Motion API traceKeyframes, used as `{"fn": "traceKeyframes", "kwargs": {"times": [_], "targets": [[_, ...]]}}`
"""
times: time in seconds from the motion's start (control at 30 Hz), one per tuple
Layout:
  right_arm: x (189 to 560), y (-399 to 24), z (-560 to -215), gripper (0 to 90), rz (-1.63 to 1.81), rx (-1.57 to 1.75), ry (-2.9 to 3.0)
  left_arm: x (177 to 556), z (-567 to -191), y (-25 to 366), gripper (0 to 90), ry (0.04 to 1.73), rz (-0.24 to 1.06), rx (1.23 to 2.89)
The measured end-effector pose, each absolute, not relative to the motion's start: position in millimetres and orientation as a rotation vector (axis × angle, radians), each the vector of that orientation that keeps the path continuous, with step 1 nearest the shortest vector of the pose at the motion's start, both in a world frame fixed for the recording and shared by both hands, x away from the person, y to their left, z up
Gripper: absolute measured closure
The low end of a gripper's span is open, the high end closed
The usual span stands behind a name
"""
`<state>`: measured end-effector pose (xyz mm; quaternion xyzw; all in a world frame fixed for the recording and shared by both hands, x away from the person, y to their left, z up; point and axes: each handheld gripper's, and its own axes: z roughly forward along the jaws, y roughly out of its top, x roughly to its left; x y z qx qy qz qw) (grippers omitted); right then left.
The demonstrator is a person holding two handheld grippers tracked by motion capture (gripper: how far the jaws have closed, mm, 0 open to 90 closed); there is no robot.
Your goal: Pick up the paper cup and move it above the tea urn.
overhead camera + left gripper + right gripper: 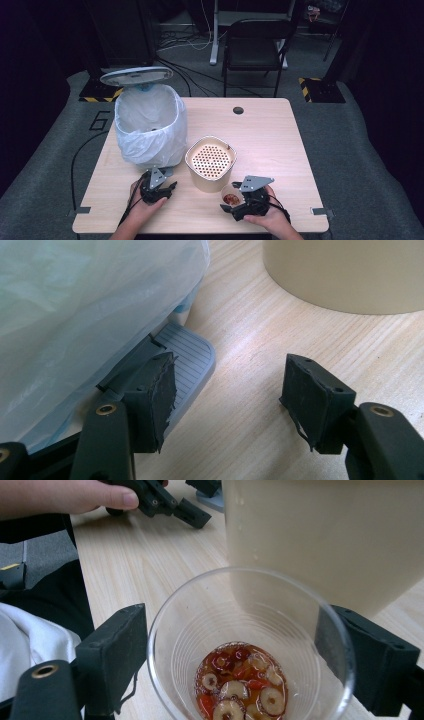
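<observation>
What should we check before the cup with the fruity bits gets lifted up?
1. Cup sits between the right gripper jaws: ok.
2. Pads pressing firmly on the cup: cannot tell.
3. Cup upright, with the leftovers at the bottom: ok.
4. Bin lid is up, bag open: ok.
5. Left gripper, jaws apart, with one pad on the bin's pedal: ok.
6. Strainer pot stands very close beside the cup: not ok.
</observation>
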<state>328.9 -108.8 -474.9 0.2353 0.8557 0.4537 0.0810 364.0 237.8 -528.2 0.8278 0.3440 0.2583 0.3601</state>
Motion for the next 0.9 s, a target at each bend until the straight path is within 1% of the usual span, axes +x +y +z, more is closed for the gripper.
{"fn": "traceKeyframes", "kwargs": {"times": [0.5, 0.57, 0.67, 0.9], "targets": [[329.7, -106.8, -485.9, 18.7, 1.307, 0.71, 2.583, 364.1, -528.2, 238.1, 38.1, 0.89, 0.661, 2.131], [330.1, -106.7, -486.3, 20.3, 1.297, 0.699, 2.582, 364.1, -528.2, 238.1, 38.1, 0.89, 0.661, 2.131], [329.9, -107.0, -486.7, 26.0, 1.292, 0.697, 2.568, 364.1, -528.1, 238.1, 38.1, 0.89, 0.661, 2.131], [331.1, -108.1, -487.2, 29.3, 1.298, 0.686, 2.582, 364.1, -528.2, 238.0, 38.1, 0.889, 0.663, 2.132]]}}
